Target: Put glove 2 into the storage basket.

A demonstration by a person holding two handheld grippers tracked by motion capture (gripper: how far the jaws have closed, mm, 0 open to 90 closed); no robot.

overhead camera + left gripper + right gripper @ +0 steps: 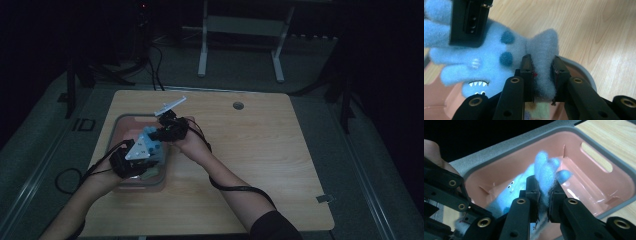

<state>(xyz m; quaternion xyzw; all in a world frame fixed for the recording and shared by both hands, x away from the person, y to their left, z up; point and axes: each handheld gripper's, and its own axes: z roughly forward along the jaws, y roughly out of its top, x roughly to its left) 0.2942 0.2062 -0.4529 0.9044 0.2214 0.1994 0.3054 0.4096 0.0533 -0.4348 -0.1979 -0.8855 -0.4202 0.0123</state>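
Bench: we saw a light wooden bench (260,165) with rounded corners, carrying a bin near its left edge in the high view.
Bin: we found a shallow rectangular plastic bin (596,162), pink inside with a grey rim and a slot handle in one end wall; it sat under both grippers.
Toy: we saw a fuzzy light-blue plush monster toy (486,60) with dark blue spots, small white teeth and little round eyes, held up over the pink bin and stretched between the two grippers, clear of the bin floor as far as we could tell.
Left gripper: we saw the black two-jaw left gripper (541,75) pinching a paler, greyish-blue limb of the toy, its pads pressed into the fluff from both sides.
Right gripper: we saw the black two-jaw right gripper (544,195) nipping a brighter blue tuft of the toy tightly between its pads, above the bin's open interior.
Hands: we saw both forearms entering from the bottom of the high view, meeting over the bin.
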